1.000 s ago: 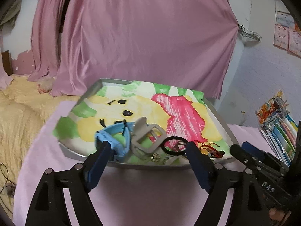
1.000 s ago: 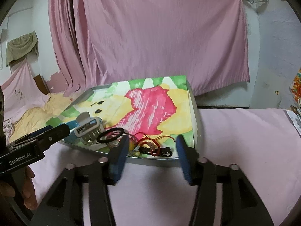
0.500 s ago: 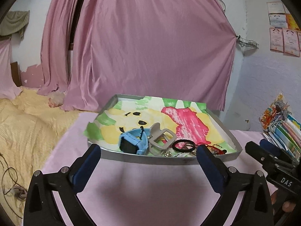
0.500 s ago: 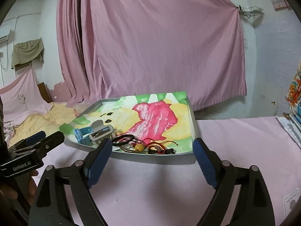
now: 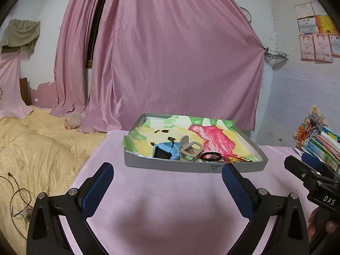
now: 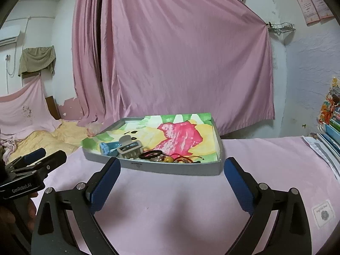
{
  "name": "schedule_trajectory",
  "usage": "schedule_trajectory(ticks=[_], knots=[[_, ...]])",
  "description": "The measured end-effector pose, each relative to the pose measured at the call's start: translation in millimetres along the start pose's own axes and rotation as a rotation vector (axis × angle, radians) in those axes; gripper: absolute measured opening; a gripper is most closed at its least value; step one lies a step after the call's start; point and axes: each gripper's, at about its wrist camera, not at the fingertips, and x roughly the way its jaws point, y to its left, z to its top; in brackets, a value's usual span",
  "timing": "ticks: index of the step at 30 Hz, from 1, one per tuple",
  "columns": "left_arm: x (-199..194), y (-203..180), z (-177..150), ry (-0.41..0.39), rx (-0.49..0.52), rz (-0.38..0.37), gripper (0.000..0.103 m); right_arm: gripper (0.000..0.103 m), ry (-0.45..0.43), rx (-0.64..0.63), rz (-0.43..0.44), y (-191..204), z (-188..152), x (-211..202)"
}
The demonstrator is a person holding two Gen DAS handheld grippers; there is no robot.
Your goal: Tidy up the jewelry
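Both tools, left tool [image 5: 167, 176] & right tool [image 6: 172, 171], spread wide, empty, short of the tray [image 5: 191, 166] on pink desk w/ jewelry [image 6: 170, 159] bunched at its near edge; prob. between picks, next needs reach-in.

Trays: one grey tray [image 5: 191, 166], at 12 o'clock on the pink cloth [image 5: 170, 201].
Watches: two, a blue watch [image 5: 164, 152] and a grey watch [image 5: 190, 148], touching side by side.
Hair ties: one black hair tie [image 5: 210, 156].
Red cord pieces: tangled at the tray's 5 o'clock corner, count unclear.
Grippers: two, the left gripper [image 5: 167, 178] and the right gripper [image 6: 172, 175], both spread wide.
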Motion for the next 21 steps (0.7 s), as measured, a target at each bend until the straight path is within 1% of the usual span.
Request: schedule_trajectory(ticks=[9, 13, 21], knots=[[-39.7, 14.2, -18.6, -0.02, 0.0, 0.02, 0.102, 0.096, -0.023, 0.004, -0.005, 3.9, -20.6, -44.9], [-55.8, 17.0, -27.9, -0.025, 0.003, 0.029, 0.102, 0.096, -0.047, -0.008, -0.013, 6.9, -29.4, -64.0], [-73.0, 22.0, -46.6, -0.033, -0.002, 0.032, 0.102, 0.096, -0.079, -0.027, -0.025, 13.6, -47.6, -86.8]])
